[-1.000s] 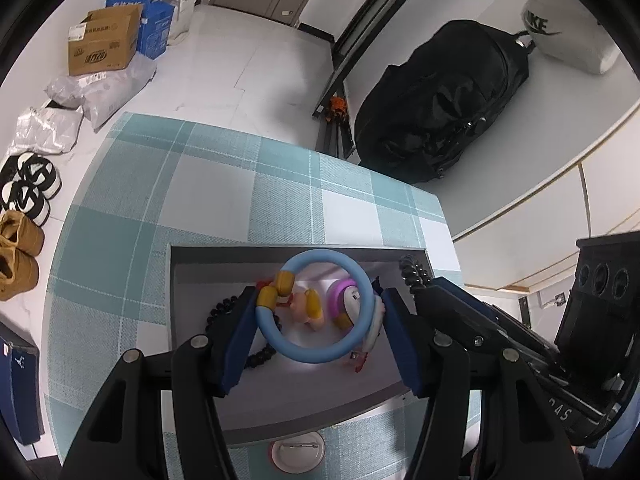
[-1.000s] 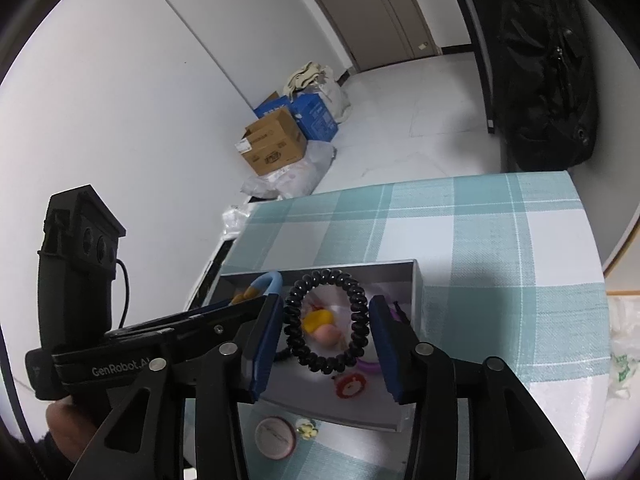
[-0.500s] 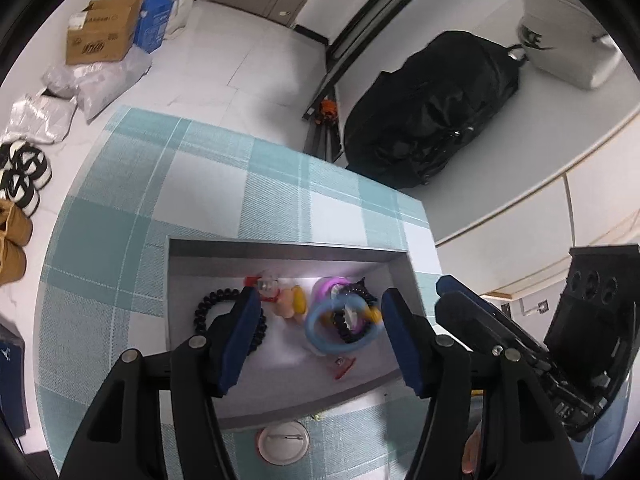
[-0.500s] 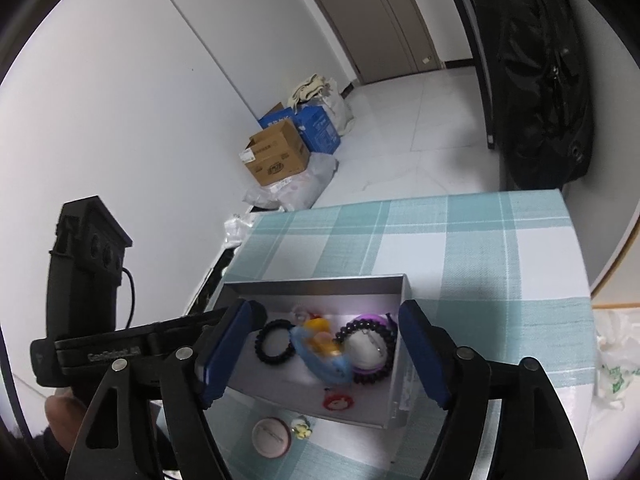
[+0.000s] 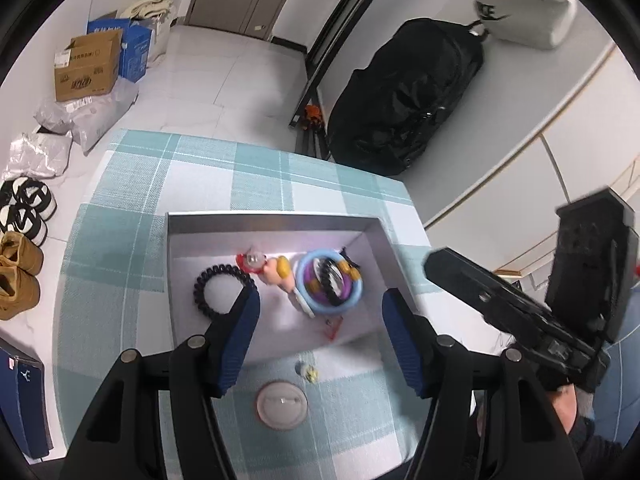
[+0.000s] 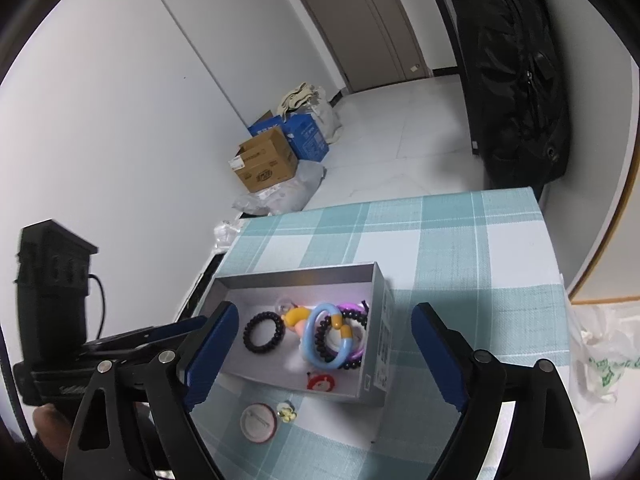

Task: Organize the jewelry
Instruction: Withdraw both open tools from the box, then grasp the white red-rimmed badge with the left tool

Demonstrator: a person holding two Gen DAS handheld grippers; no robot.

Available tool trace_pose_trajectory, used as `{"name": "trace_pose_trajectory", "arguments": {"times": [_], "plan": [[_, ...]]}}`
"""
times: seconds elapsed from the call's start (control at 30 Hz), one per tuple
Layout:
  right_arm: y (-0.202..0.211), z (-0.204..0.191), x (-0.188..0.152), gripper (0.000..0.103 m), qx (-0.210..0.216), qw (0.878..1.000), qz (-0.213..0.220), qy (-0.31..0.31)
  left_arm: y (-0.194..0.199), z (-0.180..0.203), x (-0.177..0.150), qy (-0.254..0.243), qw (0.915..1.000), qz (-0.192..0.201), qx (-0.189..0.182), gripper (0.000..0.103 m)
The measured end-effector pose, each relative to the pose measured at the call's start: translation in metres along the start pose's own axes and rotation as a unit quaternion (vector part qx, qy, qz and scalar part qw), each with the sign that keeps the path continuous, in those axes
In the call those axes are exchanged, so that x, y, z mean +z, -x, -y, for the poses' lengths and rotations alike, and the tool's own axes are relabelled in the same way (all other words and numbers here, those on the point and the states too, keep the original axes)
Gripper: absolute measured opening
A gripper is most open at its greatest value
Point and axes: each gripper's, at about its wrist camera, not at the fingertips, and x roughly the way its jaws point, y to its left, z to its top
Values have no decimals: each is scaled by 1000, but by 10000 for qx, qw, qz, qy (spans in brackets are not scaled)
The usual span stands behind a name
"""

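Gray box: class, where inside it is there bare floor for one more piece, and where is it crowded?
In the gray box, bare floor lies along the back wall and the near edge behind the black coil band. The right half is crowded: the blue ring is stacked over other pieces.

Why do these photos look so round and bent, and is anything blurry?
Both wrist views are fisheye: black corners, curved walls. In the left wrist view the right gripper is motion-smeared; in both, the tray floor has a purplish bright patch.
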Motion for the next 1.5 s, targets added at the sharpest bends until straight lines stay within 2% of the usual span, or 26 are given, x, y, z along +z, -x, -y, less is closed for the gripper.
{"name": "trace_pose_trajectory", "arguments": {"times": [0.23, 0.3, 0.73, 1.07, 1.17, 1.5], "plan": [[8, -13, -13, 89, 109, 9997, 31, 218, 8, 7, -17, -188, 9992, 99, 335, 59], [11, -18, -19, 89, 89, 9994, 31, 336, 12, 5, -22, -163, 9992, 158, 329, 59], [24, -15, -47, 94, -150, 9990, -64, 421, 11, 9, -54, -525, 9962, 0, 688, 59], [32, -12, -52, 98, -205, 9991, -47, 372, -27, 9, -71, -785, 9889, -621, 1096, 59], [33, -8, -53, 98, -258, 9991, -77, 325, -37, 10, -74, -914, 9813, -814, 1485, 59], [40, -5, -55, 98, -200, 9994, -70, 269, -40, 14, -72, -936, 9801, -814, 1549, 59]]}}
